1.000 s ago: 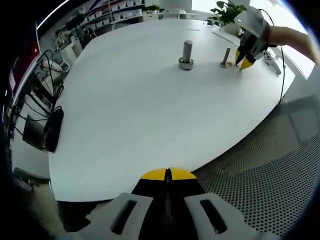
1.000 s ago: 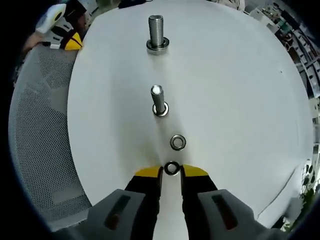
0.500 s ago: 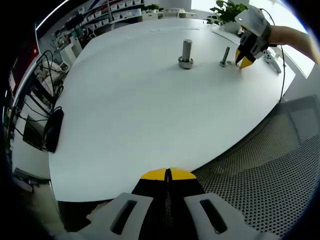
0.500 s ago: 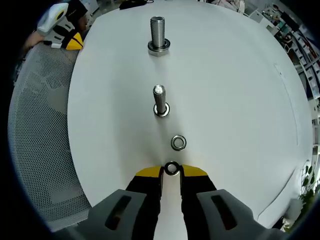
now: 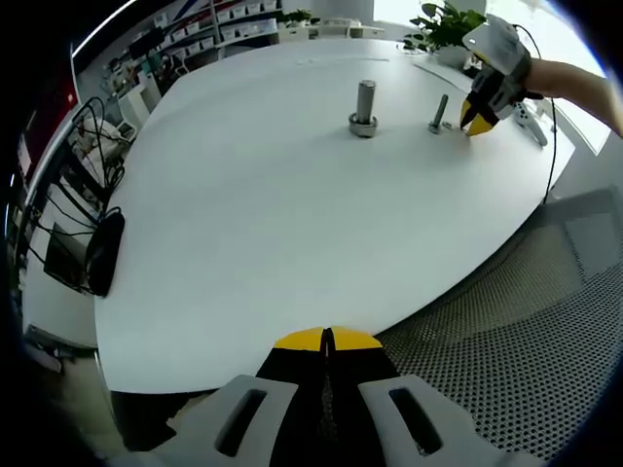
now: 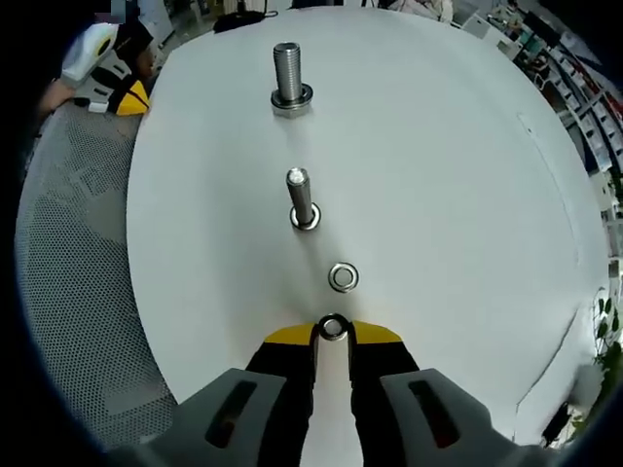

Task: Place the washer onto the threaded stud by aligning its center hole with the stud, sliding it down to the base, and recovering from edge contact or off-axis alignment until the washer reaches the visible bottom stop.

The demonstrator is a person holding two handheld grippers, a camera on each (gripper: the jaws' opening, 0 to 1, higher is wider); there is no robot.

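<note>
In the right gripper view my right gripper is shut on a small steel washer, pinched between its yellow tips just above the white table. Ahead lies a second ring-shaped washer flat on the table. Beyond that ring the thin threaded stud stands upright on its base. The gripped washer is well short of the stud. In the left gripper view my left gripper is shut on nothing at the near table edge, and the right gripper hovers beside the thin stud.
A thicker threaded bolt with a wide base stands farther along the same line, also seen as the bolt. A mesh chair sits along the table's edge. Cables and a black bag lie past the table's left side.
The right gripper has drawn back slightly from the stud with the washer still held. The left gripper has not moved.
</note>
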